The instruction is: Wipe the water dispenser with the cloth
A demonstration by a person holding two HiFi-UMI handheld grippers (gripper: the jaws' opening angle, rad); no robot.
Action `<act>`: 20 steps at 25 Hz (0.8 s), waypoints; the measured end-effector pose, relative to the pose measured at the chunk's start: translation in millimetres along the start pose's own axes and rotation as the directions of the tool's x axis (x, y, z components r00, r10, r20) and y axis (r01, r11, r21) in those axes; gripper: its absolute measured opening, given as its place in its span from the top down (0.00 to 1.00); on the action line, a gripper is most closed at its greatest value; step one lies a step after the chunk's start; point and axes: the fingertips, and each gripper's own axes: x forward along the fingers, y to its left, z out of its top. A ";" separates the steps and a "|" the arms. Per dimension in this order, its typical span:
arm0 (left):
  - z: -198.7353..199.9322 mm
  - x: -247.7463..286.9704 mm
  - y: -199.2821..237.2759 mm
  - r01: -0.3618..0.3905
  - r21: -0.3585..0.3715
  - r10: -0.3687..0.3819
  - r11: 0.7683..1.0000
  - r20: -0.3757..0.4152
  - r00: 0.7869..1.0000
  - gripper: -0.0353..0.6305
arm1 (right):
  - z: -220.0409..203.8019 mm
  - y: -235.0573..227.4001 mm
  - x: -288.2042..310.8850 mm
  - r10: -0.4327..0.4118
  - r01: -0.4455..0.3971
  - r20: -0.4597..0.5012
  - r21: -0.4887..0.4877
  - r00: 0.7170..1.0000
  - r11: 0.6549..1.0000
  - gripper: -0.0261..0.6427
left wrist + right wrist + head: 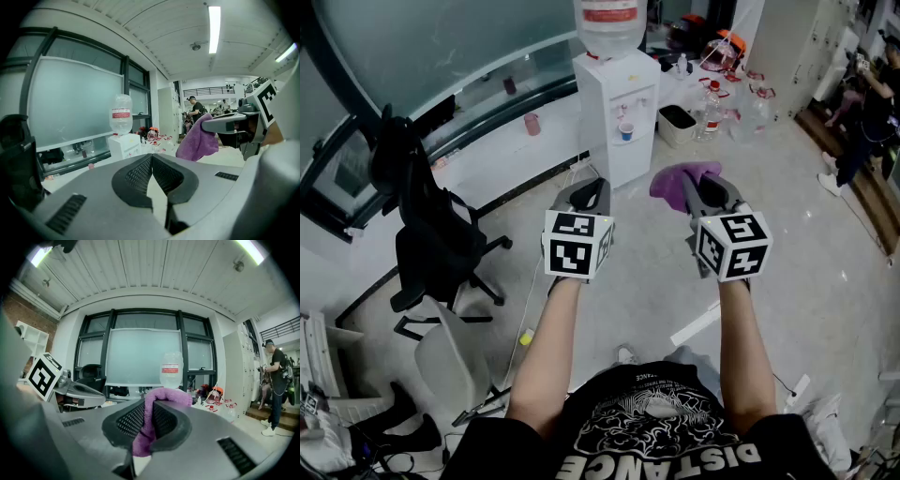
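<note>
On shirt [661, 424]: "DISTANCE"; right gripper [149, 409] clamps purple cloth [670, 183].

Purple cloth [677, 179] pinched in jaws, white water dispenser [600, 141] upright

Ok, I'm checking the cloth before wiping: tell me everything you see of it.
The cloth is purple, soft and fuzzy-looking. It is bunched and pinched between the shut jaws of the right gripper, with a rounded fold bulging past the jaw tips and a tail hanging below. It is held in the air; nothing else touches it.
</note>
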 end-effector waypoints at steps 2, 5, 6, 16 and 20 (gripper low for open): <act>0.5 1.3 2.6 0.001 -0.001 -0.001 1.000 0.001 1.000 0.91 | 0.1 1.2 2.3 0.002 -0.002 0.005 0.001 1.000 1.000 0.91; -0.3 7.6 3.3 0.007 -0.003 -0.007 1.000 -0.005 1.000 0.91 | -1.9 -1.4 6.6 0.000 0.000 0.007 0.005 1.000 1.000 0.91; -1.2 10.5 2.6 0.009 -0.001 -0.009 1.000 -0.007 1.000 0.91 | -4.1 -3.5 8.1 -0.002 0.002 0.004 0.006 1.000 1.000 0.91; -1.4 59.4 -4.7 0.015 0.011 -0.014 1.000 -0.034 0.999 0.91 | -21.4 -40.5 31.2 0.012 -0.012 -0.014 0.015 1.000 1.000 0.91; 6.3 91.6 -2.8 -0.017 0.009 0.017 1.000 -0.039 0.999 0.91 | -17.4 -67.4 55.6 0.045 -0.045 -0.001 -0.004 0.999 0.999 0.91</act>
